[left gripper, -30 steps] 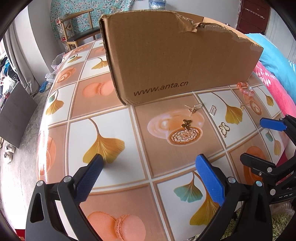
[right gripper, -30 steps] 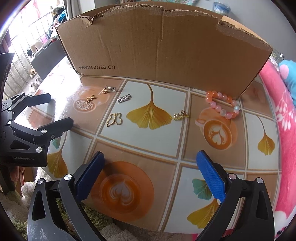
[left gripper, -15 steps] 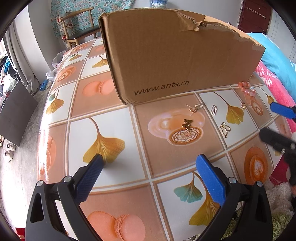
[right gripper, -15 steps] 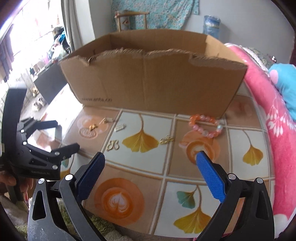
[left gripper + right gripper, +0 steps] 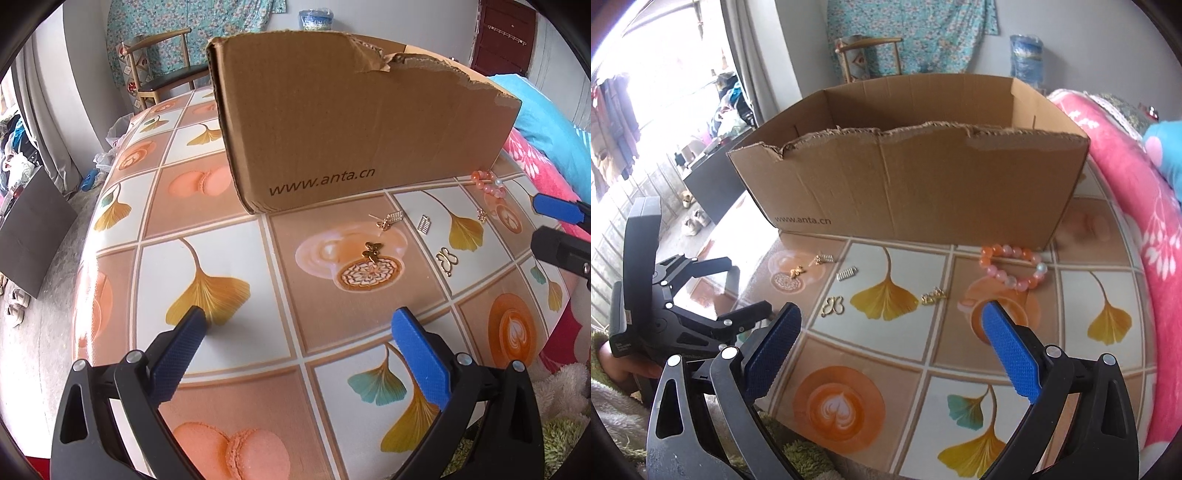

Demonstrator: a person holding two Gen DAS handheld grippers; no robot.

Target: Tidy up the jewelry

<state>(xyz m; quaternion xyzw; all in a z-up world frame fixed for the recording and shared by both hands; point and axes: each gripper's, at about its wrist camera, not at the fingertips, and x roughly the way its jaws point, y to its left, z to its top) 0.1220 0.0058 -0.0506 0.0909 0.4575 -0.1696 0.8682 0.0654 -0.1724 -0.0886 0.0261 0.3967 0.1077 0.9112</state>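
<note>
**Jewelry on surface: none stowed, right tool now raised**

- Left tool (image 5: 295,328): spread, empty. It has held its place over the surface (image 5: 229,273) this last second.
- Right tool (image 5: 890,325): spread, empty. It has lifted and drawn back; where a second ago it saw only the front wall of the box (image 5: 908,192), it now looks over the torn rim into the open top. No jewelry shows in the part of the inside you can see.
- Bracelet (image 5: 1012,266): pink-orange beads, ahead of your right tool and slightly right, just before the box wall.
- Gold charm (image 5: 933,296): directly ahead of your right tool, nearest it.
- Butterfly outline (image 5: 833,307): ahead-left of your right tool.
- Ridged bar (image 5: 846,273): beyond the butterfly outline.
- Gold butterfly (image 5: 372,252): ahead of your left tool, to its right.
- Stud (image 5: 389,220): beyond that, near the box.

Reading: the raise likely sets up your first pick; all pieces lie untouched outside the box.
</note>
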